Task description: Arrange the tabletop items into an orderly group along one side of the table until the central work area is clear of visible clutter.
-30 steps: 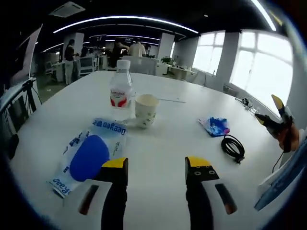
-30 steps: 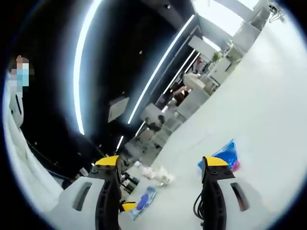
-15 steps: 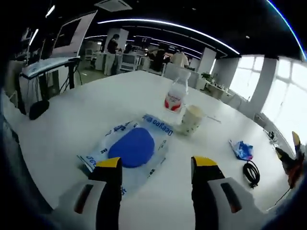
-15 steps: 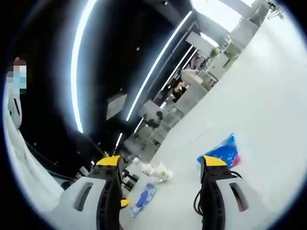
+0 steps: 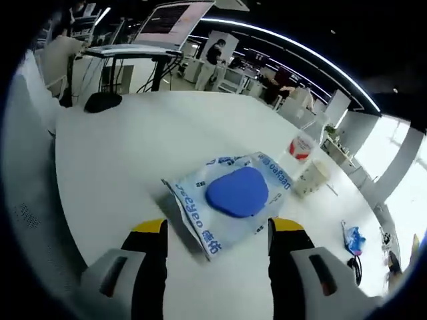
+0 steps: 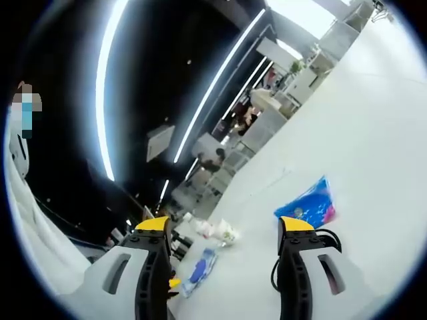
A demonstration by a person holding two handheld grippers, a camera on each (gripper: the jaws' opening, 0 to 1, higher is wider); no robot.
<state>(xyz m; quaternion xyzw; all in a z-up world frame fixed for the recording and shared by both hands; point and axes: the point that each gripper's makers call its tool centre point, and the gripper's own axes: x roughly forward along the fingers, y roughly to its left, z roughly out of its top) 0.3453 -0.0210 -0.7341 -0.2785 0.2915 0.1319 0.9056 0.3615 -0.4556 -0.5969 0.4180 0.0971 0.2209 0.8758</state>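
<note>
Both grippers' fingers stand apart above the white table (image 5: 120,160).

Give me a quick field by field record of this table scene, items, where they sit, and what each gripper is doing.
surface: white table
nearest item: clear packet with blue pad, lying flat just ahead of the left gripper
behind it: water bottle with a red label and paper cup, side by side
far side: small blue pouch with black coiled cable close by
left gripper: open, empty, jaws either side of the packet's near end
right gripper: open, empty, raised and tilted
central area: not yet cleared
</note>
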